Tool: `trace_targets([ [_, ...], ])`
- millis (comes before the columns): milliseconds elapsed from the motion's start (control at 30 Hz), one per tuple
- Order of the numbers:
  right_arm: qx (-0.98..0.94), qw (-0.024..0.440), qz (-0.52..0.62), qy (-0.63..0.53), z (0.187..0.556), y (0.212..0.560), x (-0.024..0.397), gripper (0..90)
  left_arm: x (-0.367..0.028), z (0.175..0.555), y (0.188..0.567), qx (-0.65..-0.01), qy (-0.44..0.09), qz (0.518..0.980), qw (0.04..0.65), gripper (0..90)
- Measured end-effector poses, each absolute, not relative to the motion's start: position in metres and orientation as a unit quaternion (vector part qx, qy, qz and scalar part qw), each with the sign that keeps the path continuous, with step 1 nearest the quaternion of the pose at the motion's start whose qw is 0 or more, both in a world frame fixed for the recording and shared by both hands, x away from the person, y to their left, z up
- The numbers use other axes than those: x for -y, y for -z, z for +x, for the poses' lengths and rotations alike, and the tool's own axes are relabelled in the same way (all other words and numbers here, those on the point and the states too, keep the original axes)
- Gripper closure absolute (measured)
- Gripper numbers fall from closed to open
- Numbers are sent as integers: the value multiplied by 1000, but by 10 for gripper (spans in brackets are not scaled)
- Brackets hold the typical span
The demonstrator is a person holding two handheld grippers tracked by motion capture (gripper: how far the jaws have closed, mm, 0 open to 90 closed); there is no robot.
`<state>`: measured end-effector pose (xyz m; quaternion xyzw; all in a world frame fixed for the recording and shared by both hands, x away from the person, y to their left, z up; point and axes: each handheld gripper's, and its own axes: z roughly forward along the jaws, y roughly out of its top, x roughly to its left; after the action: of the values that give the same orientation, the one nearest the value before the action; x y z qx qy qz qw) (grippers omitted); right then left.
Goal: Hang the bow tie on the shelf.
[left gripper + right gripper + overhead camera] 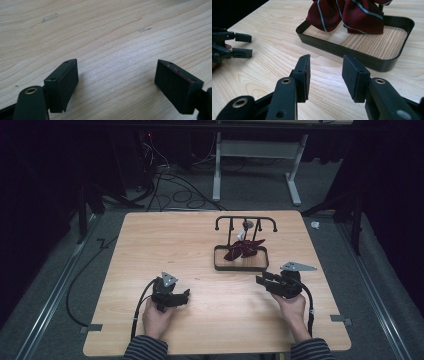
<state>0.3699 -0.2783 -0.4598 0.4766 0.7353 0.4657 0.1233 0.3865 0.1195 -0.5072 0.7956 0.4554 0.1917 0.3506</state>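
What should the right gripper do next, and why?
Probably ease the right gripper forward toward the red striped cloth hanging over the black tray: its jaws stand open and empty, short of the tray's near rim.

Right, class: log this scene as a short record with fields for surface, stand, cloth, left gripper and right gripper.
surface: light wooden table
stand: black tray with a hook rail above it, far right part of the table
cloth: dark red striped cloth hanging down into the tray
left gripper: jaws open, nothing between them, over bare wood
right gripper: jaws open, empty, pointing at the tray's near wall, apart from it
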Motion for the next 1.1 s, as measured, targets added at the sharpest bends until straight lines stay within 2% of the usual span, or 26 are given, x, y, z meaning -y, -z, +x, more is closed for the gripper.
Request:
trace_targets([
  [1100, -756, 104, 466, -447, 366, 484, 253, 600, -120, 386, 507, -455, -192, 796, 351, 195],
])
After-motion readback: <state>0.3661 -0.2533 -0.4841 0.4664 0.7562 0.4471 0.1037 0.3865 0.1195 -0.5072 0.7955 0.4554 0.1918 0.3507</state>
